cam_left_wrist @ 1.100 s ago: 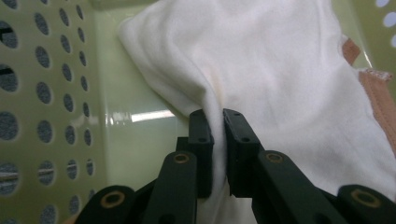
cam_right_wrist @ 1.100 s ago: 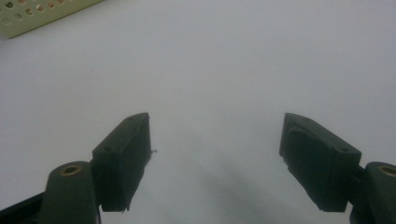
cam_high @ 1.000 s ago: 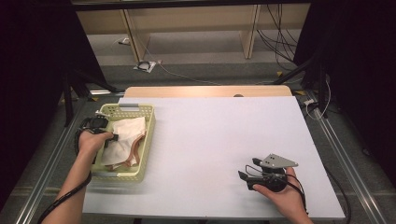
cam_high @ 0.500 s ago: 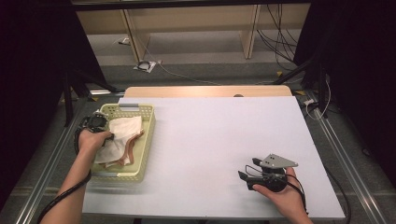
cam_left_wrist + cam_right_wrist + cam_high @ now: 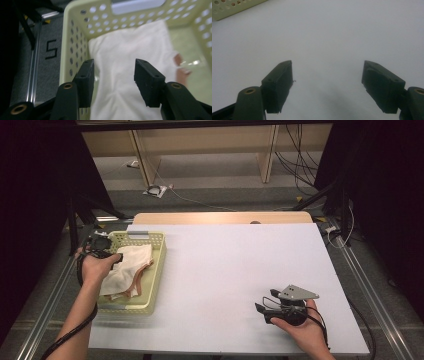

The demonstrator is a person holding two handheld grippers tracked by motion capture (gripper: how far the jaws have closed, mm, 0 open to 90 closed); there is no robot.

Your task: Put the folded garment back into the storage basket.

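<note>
A pale yellow perforated basket (image 5: 159, 270) stands at the table's left edge, holding a white cloth (image 5: 134, 261) with a pinkish piece (image 5: 134, 289) under it. My left gripper (image 5: 117, 256) hovers over the basket's left side. In the left gripper view its jaws (image 5: 113, 75) have just been opening and stand apart above the white cloth (image 5: 125, 47), with nothing pressed between the pads. The pinkish piece (image 5: 179, 65) peeks out at the right. My right gripper (image 5: 261, 309) rests near the table's front right, open, with bare table between its fingers (image 5: 327, 80).
The white table top (image 5: 230, 265) stretches between the basket and the right hand. A basket corner (image 5: 227, 10) shows far off in the right gripper view. Cables lie on the floor (image 5: 160, 190) beyond the table, and metal rails (image 5: 50, 315) run beside it.
The left gripper's jaws have opened and let go of the white cloth, which now lies in the basket. The left hand has lifted a little. The right gripper has kept still.
</note>
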